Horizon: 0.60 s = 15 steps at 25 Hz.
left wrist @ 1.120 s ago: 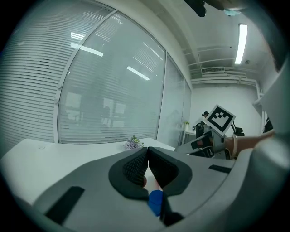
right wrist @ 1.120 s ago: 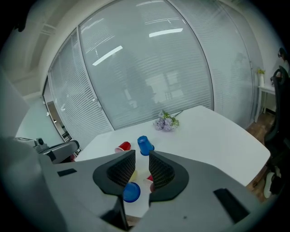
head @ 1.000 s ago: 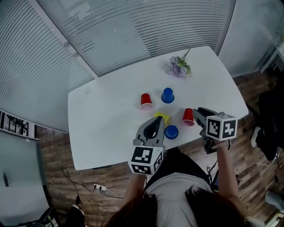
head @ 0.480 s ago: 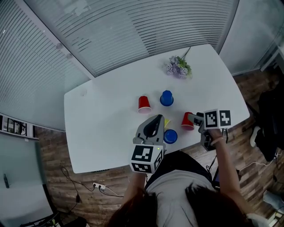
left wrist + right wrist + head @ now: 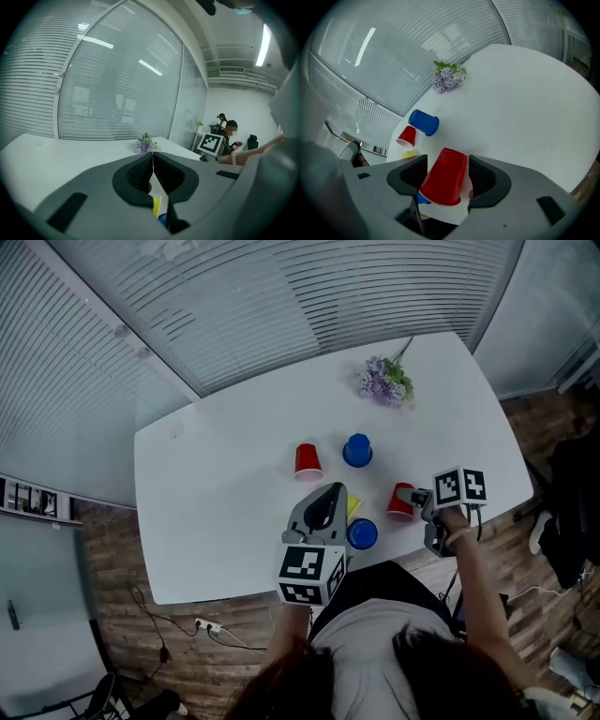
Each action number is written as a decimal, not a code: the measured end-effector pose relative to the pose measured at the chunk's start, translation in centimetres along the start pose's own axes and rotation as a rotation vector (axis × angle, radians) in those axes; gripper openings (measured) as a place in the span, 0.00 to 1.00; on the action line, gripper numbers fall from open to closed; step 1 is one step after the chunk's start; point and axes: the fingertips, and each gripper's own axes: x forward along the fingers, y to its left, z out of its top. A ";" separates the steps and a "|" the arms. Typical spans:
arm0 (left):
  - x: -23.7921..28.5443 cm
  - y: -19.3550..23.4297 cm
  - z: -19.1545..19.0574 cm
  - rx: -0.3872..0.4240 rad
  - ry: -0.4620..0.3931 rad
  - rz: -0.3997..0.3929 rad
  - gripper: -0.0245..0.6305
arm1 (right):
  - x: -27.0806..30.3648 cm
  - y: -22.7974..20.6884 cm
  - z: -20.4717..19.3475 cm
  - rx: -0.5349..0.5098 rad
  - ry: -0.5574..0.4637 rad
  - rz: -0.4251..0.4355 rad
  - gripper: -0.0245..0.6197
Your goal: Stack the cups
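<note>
I was watching from a distance. The white table filled the middle of the head view, with a glass wall and blinds behind it. Leftmost of the cups, the far red cup stood upside down, well clear of both tools. Nearer to me, the left gripper hung over the front part of the table with its jaws pressed together and nothing between them. A yellow cup peeked out beside its tip, mostly hidden. Just beside that, the near blue cup sat close to the front edge. The far blue cup stood upside down further back, next to the far red cup. Beyond it, towards the far side of the table, lay a small bunch of purple flowers. On the right, the near red cup stood base up on the table near the front edge, between the jaws of the right gripper. Those jaws had just been opening and stood wide. A sliver of gap showed on each side of the cup, so the pads were not pressing it. The two red cups and the two blue ones each stood alone.
</note>
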 end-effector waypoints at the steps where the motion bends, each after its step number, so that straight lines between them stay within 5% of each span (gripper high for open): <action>1: 0.0 0.1 -0.1 -0.003 0.002 0.004 0.07 | 0.3 -0.2 -0.2 0.011 0.010 0.005 0.49; 15: -0.1 0.4 -0.7 -0.025 0.015 0.035 0.07 | 1.4 -0.5 -0.3 0.107 0.010 0.065 0.46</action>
